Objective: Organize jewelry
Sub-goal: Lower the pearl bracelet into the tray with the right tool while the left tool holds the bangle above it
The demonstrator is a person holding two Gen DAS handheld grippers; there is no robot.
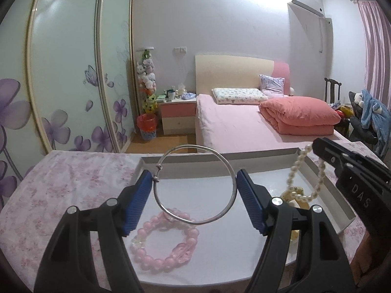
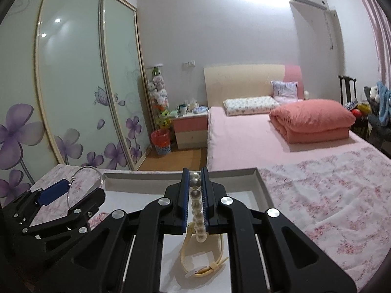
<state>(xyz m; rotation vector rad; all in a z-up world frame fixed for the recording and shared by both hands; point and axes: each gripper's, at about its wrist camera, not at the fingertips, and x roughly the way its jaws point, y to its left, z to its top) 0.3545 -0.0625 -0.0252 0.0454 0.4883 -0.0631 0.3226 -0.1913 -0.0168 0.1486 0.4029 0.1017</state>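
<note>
My left gripper (image 1: 194,183) holds a silver bangle (image 1: 228,213) across its width between its blue pads, above the white tray (image 1: 195,157). A pink bead bracelet (image 1: 152,256) lies in the tray just under the bangle. My right gripper (image 2: 195,185) is shut on a pearl strand (image 2: 196,207), which hangs in a loop over the tray (image 1: 297,166). A cream watch (image 2: 195,261) lies in the tray under the pearls. The left gripper also shows in the right wrist view (image 2: 70,190), to the left.
The tray sits on a table with a pink floral cloth (image 1: 63,185). Beyond it are a bed (image 1: 244,127), a nightstand (image 1: 178,117), a wardrobe with flower-printed sliding doors (image 1: 68,73) and a chair with clothes (image 1: 366,117).
</note>
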